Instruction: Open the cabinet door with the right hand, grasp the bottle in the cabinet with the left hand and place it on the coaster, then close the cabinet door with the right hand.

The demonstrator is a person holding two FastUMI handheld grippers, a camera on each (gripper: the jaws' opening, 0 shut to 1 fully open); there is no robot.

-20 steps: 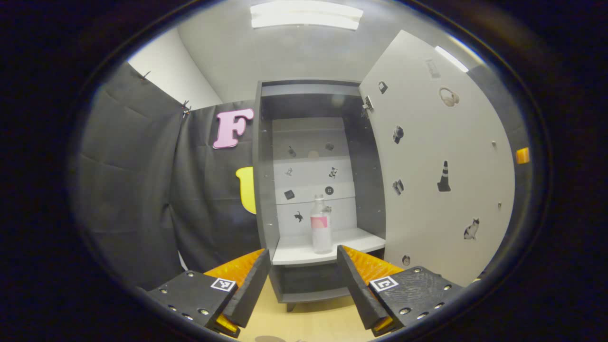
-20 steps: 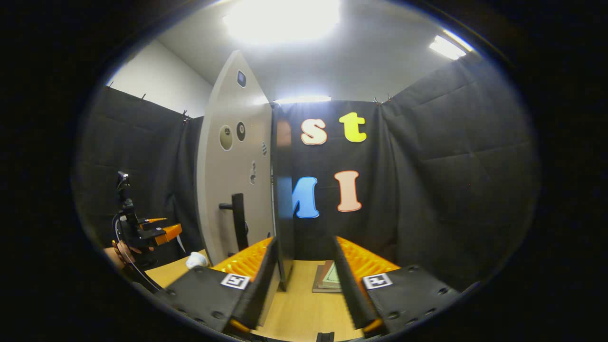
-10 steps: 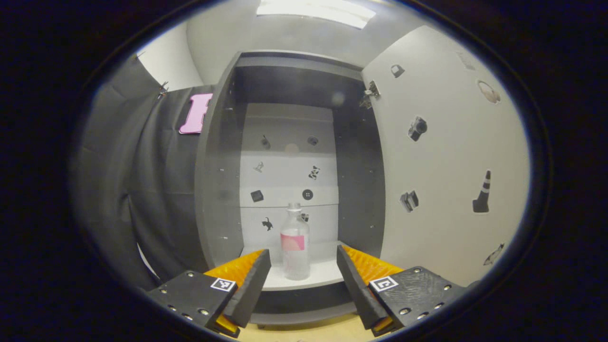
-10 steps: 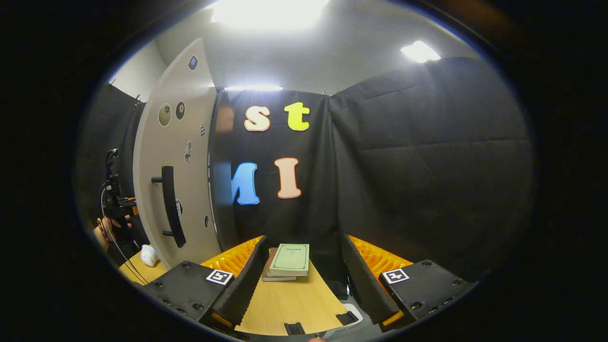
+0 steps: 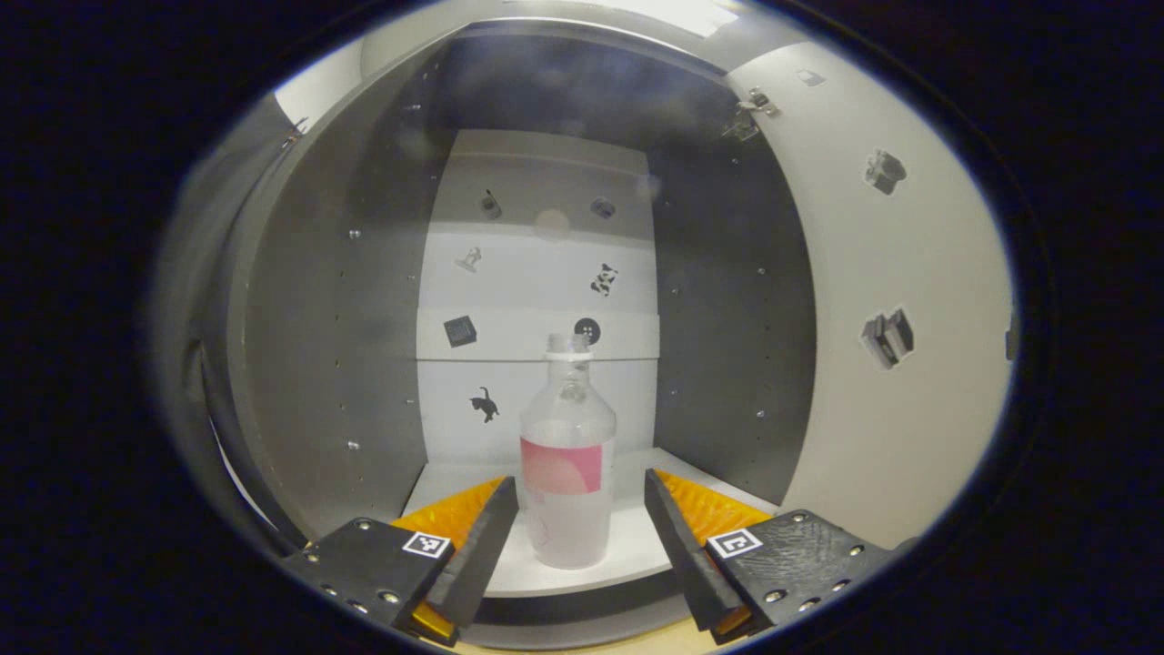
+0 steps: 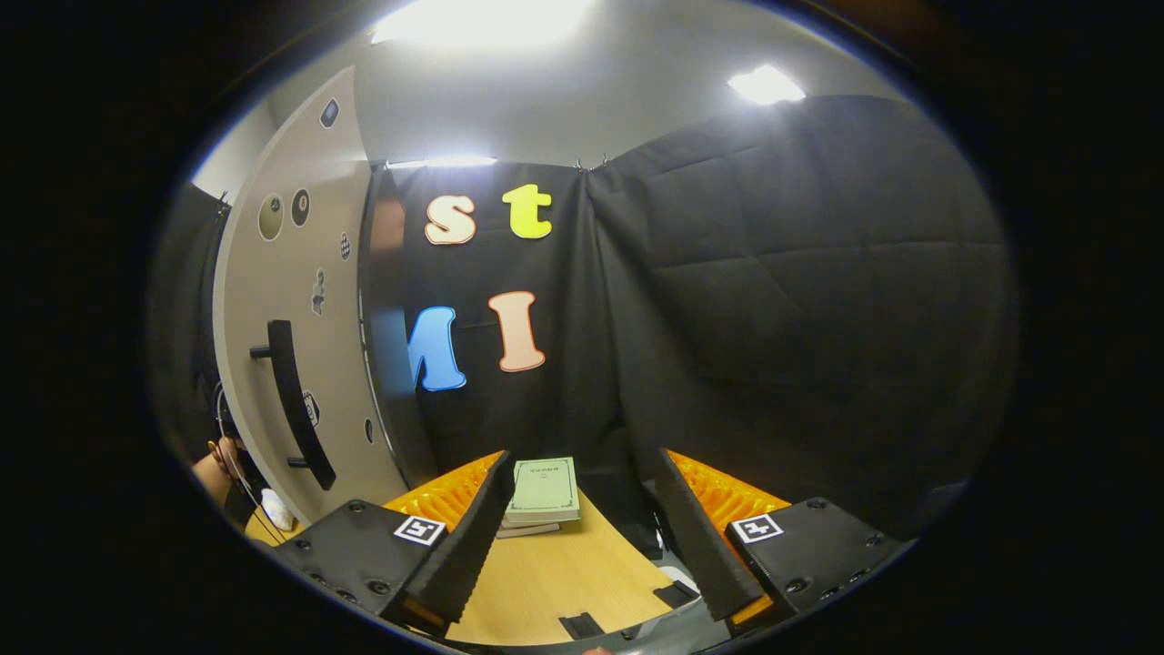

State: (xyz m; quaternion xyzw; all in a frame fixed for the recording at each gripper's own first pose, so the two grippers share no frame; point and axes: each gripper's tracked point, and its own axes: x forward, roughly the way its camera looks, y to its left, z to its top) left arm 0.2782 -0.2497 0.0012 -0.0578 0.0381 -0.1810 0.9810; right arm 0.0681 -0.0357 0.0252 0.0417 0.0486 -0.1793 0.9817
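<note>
Clear plastic bottle with pink label (image 5: 566, 473) upright on white cabinet shelf (image 5: 637, 546), judged light, smooth, squeezable; best gripped at labelled body. Left gripper (image 5: 573, 537) spread wide, bottle between fingers, untouched. Right gripper (image 6: 582, 537) released, empty.

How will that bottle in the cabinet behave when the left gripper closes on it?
The bottle looks like clear thin plastic and seems nearly empty, so probably light and may dent under a hard squeeze. It stands tall and upright on the shelf, so an off-centre nudge could tip it. The left gripper is open around it.

Stacked books (image 6: 543, 489) on wooden table (image 6: 555, 578).
</note>
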